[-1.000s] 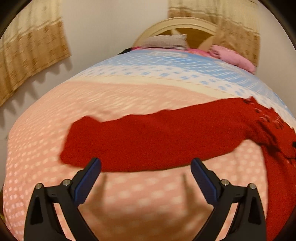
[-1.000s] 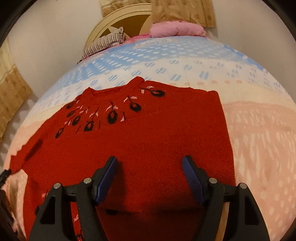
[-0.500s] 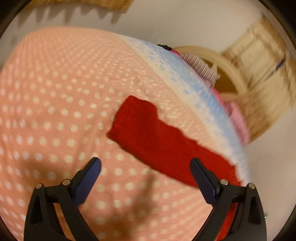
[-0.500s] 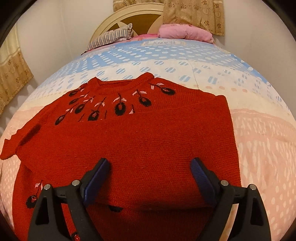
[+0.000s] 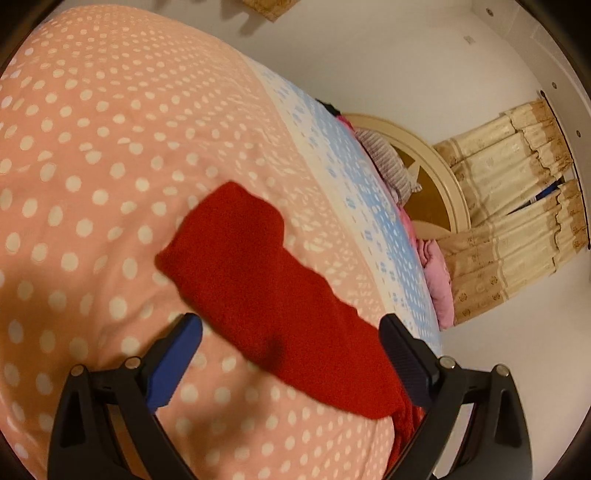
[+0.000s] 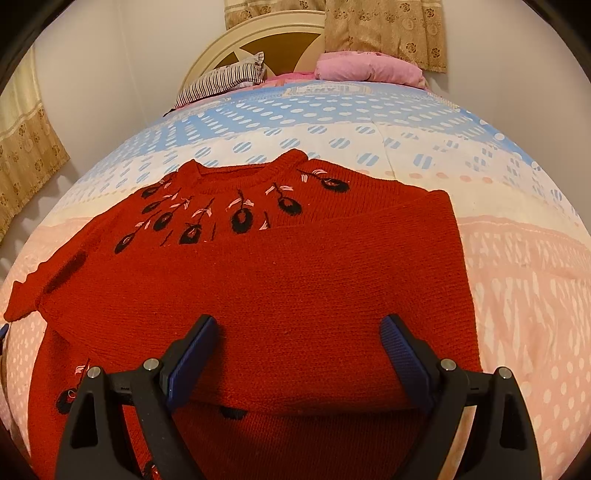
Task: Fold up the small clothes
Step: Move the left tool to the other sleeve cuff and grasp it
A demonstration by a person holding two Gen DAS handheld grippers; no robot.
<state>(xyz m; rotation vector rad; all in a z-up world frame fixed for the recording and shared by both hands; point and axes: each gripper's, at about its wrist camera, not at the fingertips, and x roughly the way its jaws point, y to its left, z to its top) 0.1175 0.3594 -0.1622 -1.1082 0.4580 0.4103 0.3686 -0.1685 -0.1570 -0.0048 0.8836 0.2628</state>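
A red sweater (image 6: 295, 280) with black embroidered motifs lies flat on the bed (image 6: 517, 295), one sleeve (image 6: 332, 258) folded across its chest and the other sleeve (image 5: 266, 280) stretched out over the pink dotted cover. Your right claw (image 6: 299, 350) hangs over the folded sleeve, jaws just opened wide, nothing pinched between them. Your left claw (image 5: 291, 343), tilted, hovers above the outstretched sleeve with jaws spread apart. Striped pillow (image 6: 225, 81) and pink pillow (image 6: 369, 68) rest by the headboard (image 6: 280, 33).

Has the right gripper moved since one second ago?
Yes. The right gripper has drawn back a little from the headboard: more sweater shows. Its jaws have just opened wider, gripping nothing.
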